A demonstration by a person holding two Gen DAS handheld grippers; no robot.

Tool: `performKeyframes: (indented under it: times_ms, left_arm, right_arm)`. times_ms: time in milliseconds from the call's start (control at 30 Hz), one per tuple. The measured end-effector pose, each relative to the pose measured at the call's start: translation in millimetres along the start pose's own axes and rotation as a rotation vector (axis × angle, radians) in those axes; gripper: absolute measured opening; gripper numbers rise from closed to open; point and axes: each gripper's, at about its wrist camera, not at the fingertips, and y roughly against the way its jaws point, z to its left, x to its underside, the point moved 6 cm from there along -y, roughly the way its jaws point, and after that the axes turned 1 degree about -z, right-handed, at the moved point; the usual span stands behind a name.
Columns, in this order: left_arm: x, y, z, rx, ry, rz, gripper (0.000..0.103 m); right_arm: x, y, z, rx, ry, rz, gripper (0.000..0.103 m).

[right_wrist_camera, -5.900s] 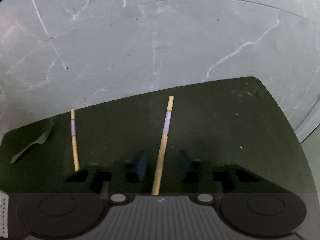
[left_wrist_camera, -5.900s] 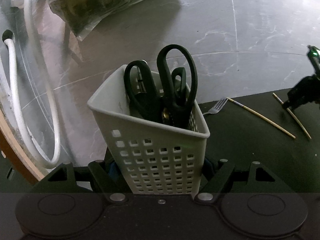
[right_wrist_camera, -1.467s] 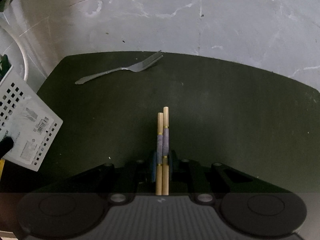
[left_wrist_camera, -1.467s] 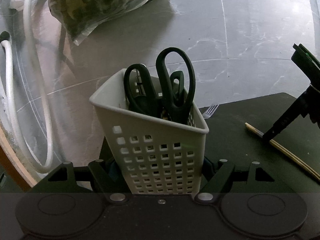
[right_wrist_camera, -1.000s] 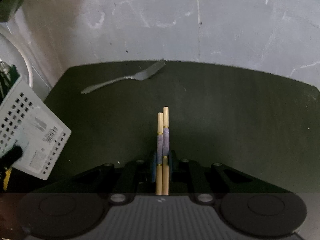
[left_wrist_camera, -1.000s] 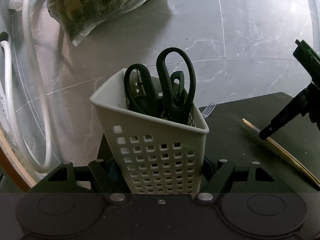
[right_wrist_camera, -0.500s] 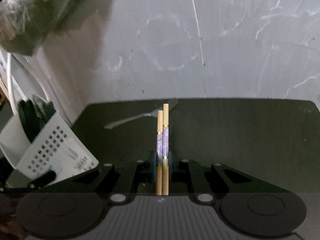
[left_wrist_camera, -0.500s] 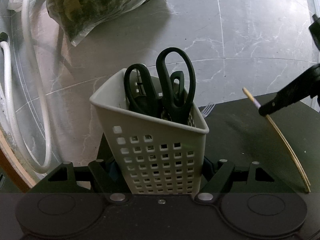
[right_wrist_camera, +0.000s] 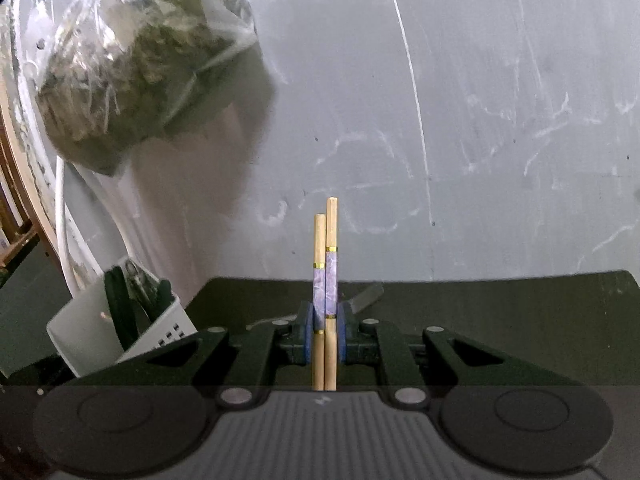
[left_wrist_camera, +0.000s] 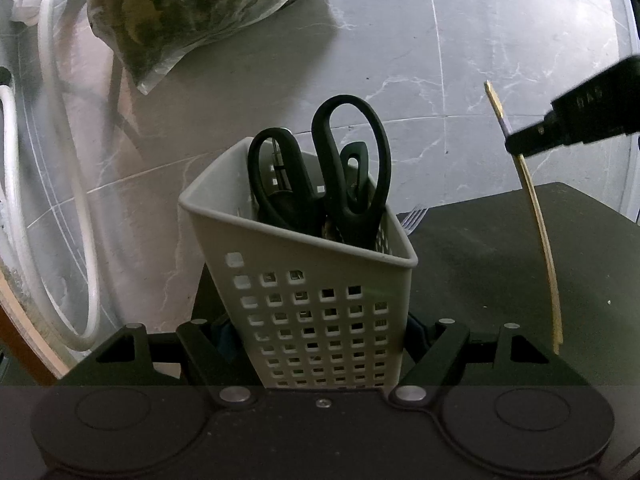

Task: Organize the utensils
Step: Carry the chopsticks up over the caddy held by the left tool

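My left gripper [left_wrist_camera: 320,330] is shut on the lower sides of a white perforated utensil basket [left_wrist_camera: 312,300], holding it tilted above the mat's edge. Black-handled scissors [left_wrist_camera: 352,168] and other dark handles stand in it. My right gripper [right_wrist_camera: 325,320] is shut on a pair of wooden chopsticks [right_wrist_camera: 326,264] at their purple bands. In the left wrist view the chopsticks [left_wrist_camera: 540,232] hang steeply to the right of the basket, under the right gripper [left_wrist_camera: 520,146]. A metal fork [left_wrist_camera: 414,216] lies on the black mat [left_wrist_camera: 500,248] behind the basket.
A clear plastic bag of greenish stuff [left_wrist_camera: 192,8] lies on the grey marble floor at the back left. A white hose [left_wrist_camera: 52,160] loops along the left edge. From the right wrist, the basket [right_wrist_camera: 92,332] sits low on the left.
My right gripper has lifted the chopsticks off the mat and tipped them from lying flat to nearly upright, a little closer to the basket. The left gripper and basket have stayed put.
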Motion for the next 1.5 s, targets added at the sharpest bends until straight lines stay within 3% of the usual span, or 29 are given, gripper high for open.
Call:
performKeyframes:
  times_ms: [300, 600, 833, 1067, 1200, 1500]
  left_arm:
    - [0, -1, 0, -0.001, 0.000, 0.000, 0.078]
    - [0, -1, 0, 0.000, 0.003, -0.003, 0.078]
    - [1, 0, 0, 0.002, 0.003, -0.009, 0.078]
    - [1, -1, 1, 0.005, 0.003, -0.011, 0.078]
    - [1, -1, 2, 0.006, 0.004, -0.011, 0.078]
    - [1, -1, 2, 0.011, 0.005, -0.011, 0.078]
  right_arm:
    - [-22, 12, 10, -0.024, 0.035, -0.071, 0.013]
    - [-75, 39, 42, -0.075, 0.169, -0.185, 0.013]
    - [-124, 68, 89, -0.210, 0.270, -0.299, 0.013]
    - [-142, 90, 136, -0.366, 0.281, -0.377, 0.014]
    - [-138, 79, 156, -0.422, 0.269, -0.360, 0.014]
    - [-88, 32, 159, -0.433, 0.217, -0.153, 0.014]
